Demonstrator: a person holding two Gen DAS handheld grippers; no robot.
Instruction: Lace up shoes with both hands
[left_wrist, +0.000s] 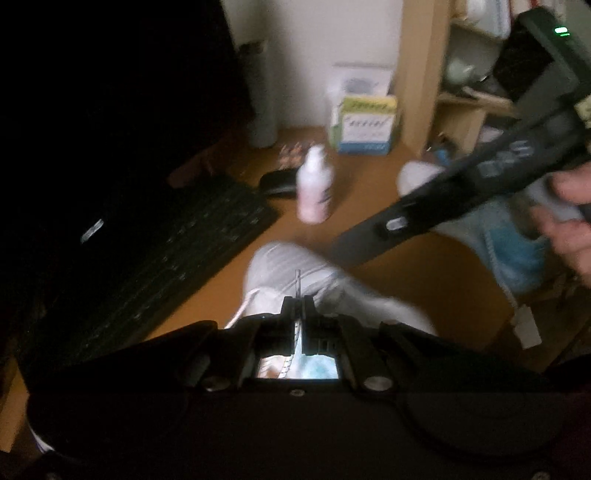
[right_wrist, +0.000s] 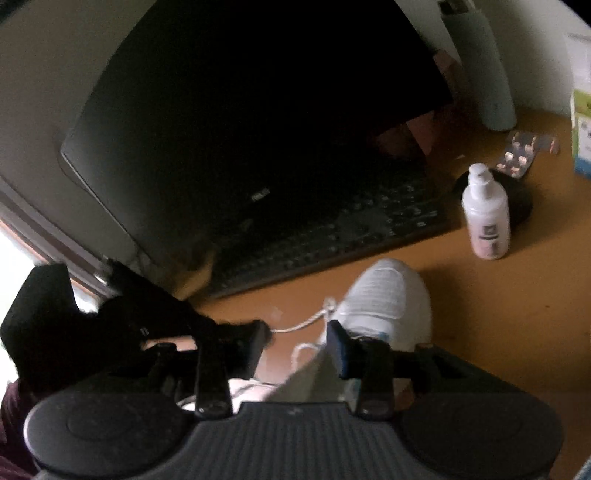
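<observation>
On the wooden desk (right_wrist: 498, 317), the white shoe (right_wrist: 384, 295) is lying in front of the keyboard (right_wrist: 332, 236). The left gripper (left_wrist: 300, 301) is angling downward over it, jaws pinched together on a lace (left_wrist: 298, 280). The right gripper (right_wrist: 299, 343) is tilting in, jaws apart around lace loops.

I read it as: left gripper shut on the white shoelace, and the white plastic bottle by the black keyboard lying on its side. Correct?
One thing is off: the white plastic bottle stands upright, not on its side, beside the black keyboard, as the right wrist view shows. The rest holds: the left gripper is shut on the white shoelace.
</observation>
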